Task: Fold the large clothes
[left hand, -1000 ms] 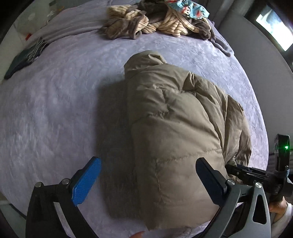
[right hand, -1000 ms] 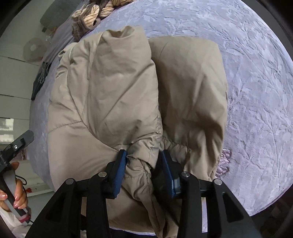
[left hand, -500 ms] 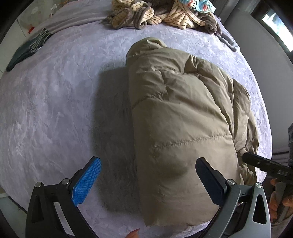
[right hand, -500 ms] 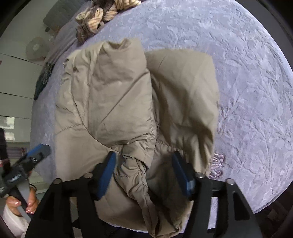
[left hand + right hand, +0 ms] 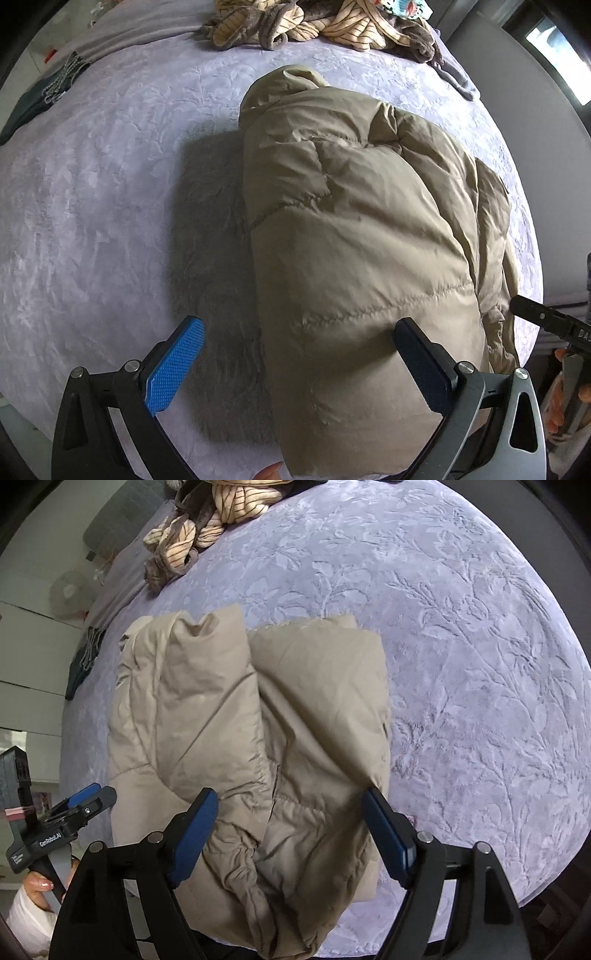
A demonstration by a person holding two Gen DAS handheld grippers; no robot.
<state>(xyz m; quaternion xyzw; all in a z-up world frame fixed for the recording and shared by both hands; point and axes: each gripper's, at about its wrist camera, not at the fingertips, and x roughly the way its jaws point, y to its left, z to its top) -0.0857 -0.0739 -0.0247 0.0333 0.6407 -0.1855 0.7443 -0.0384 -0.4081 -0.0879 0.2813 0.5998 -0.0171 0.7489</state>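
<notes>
A bed (image 5: 92, 221) under a lilac plush blanket with an embossed leaf pattern fills both views, its near edge dropping away just under the grippers. Nearest in the left wrist view, the left gripper (image 5: 295, 363) is released, its blue pads spread wide; one finger hangs over bare blanket, the other over the near end of the puffer jacket (image 5: 362, 258). In the right wrist view the right gripper (image 5: 288, 834) is likewise released, jaws wide apart over the jacket's (image 5: 258, 738) gathered cuff and hem, holding nothing. The khaki jacket lies folded lengthwise near the bed's front edge, a sleeve laid along its top, its near hem spilling over the edge and cut off by the frame. Wide open blanket stretches to the left of the jacket in the left view, and to its right and beyond it in the right view. Farther back, a heap of striped clothes (image 5: 314, 26) lies near the head of the bed, partly cropped at the top. A dark folded garment (image 5: 33, 99) lies at the far left edge of the bed. Beyond it a small fan (image 5: 68, 592) stands against a white wall, blurred by the lens. The jacket's underside and far collar are hard to make out.
</notes>
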